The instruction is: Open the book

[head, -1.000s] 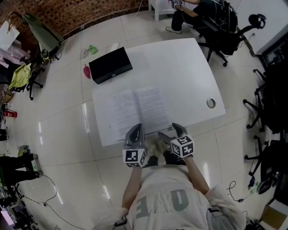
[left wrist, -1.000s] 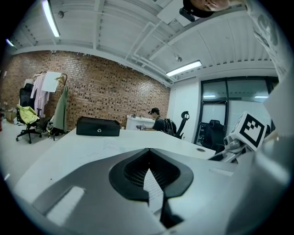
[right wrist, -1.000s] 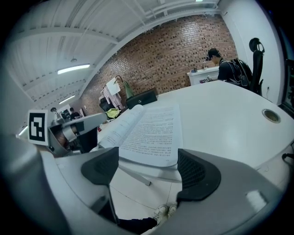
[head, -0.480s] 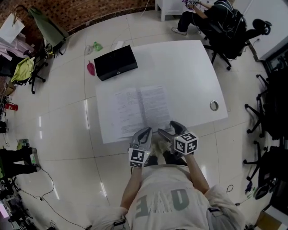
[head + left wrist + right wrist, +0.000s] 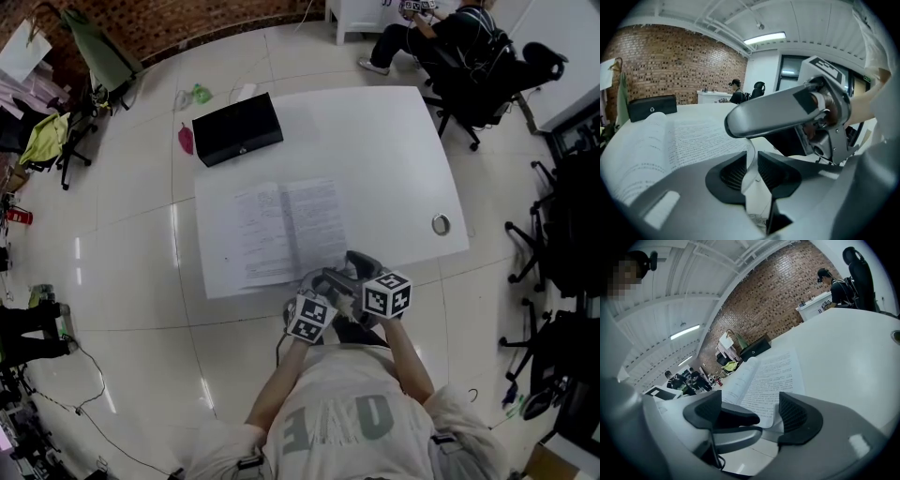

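Observation:
The book [image 5: 286,230] lies open flat on the white table [image 5: 394,150], both printed pages up. My left gripper [image 5: 326,279] is at the table's near edge, just below the book's lower right corner and off the pages. Its jaws are opening, with a narrow gap [image 5: 752,161] and nothing gripped between the pads. My right gripper [image 5: 359,262] is close beside it on the right. In the right gripper view its jaws [image 5: 759,413] stand wide open and a finger [image 5: 736,420] of the left gripper lies across the gap. The open pages [image 5: 764,380] lie just beyond.
A black box [image 5: 234,129] sits on the table's far left corner. A round metal grommet [image 5: 440,224] is set near the right edge. A person sits at a desk behind [image 5: 441,28], with office chairs [image 5: 487,84] to the right. Bags and a chair stand at far left [image 5: 56,141].
The left gripper has swung right and back toward my body, away from the book's lower edge, ending next to the right gripper. The right gripper has barely shifted. The book stays open.

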